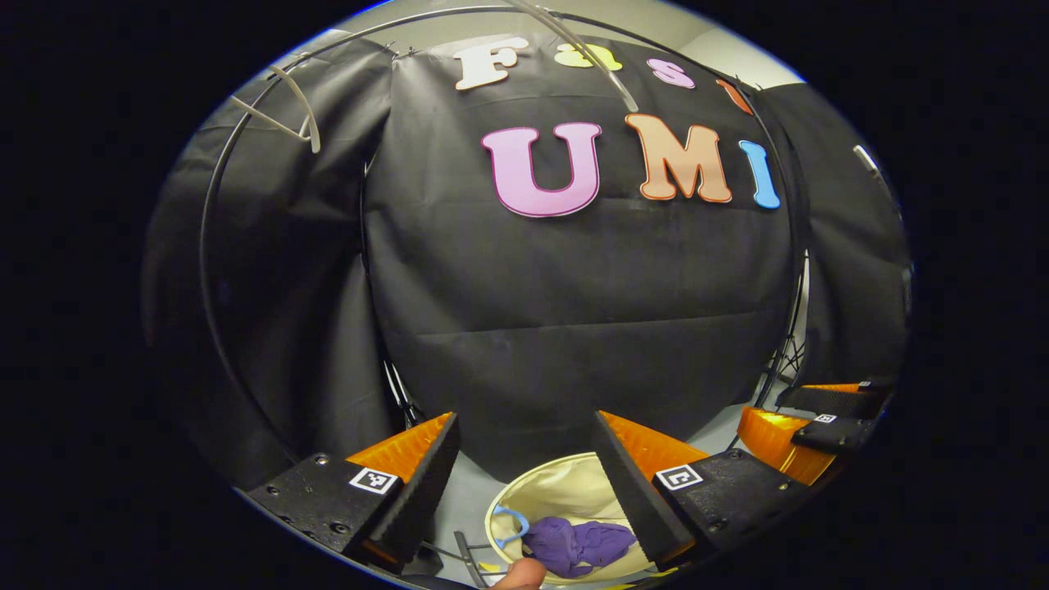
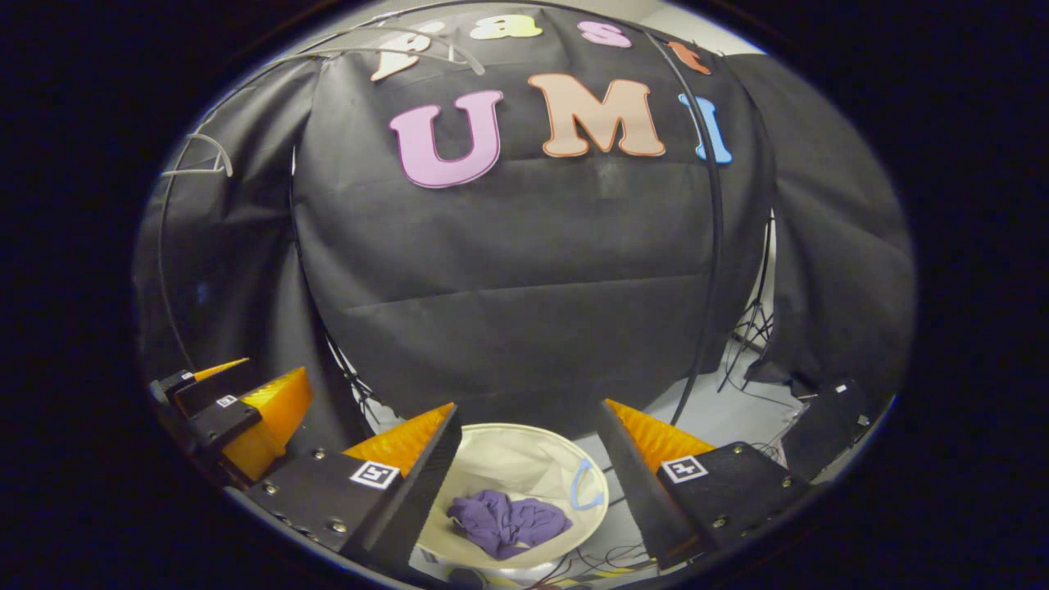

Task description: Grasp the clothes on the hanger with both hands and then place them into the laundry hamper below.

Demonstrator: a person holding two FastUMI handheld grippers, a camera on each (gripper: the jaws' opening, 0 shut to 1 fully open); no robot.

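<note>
Both hand-held grippers hang above the hamper with nothing between their fingers. Left gripper [image 1: 524,483], seen in the left gripper view: jaws spread wide, the two fingers well apart, no cloth or other thing touching either pad. Between and below its fingers lies the laundry hamper [image 1: 547,483], a round cream-lined tub with its mouth facing up. Purple clothes [image 1: 578,545] sit crumpled on the hamper's bottom, toward the near side. A pale blue loop handle [image 1: 512,524] lies against the hamper's inner wall on the left side of that view, just beside the clothes. A fingertip [image 1: 516,574] shows at the very bottom edge of this view, in front of the hamper's rim.

Right gripper [image 2: 529,483], seen in the right gripper view: jaws likewise spread wide, holding nothing, pads clear of the hamper [image 2: 512,451] beneath. From here the clothes [image 2: 508,523] rest in a loose heap in the middle of the hamper floor, and the blue handle [image 2: 583,485] hangs at the inner wall on the right side of that view.

Each gripper also appears in the other's view: the right one at the far right edge of the left gripper view [image 1: 807,426], the left one at the far left of the right gripper view [image 2: 233,410]. They are side by side at similar height.

Pale hangers [image 1: 283,115] hang on a thin curved rail [image 1: 215,205] up at the booth's left, bare of clothing.
</note>
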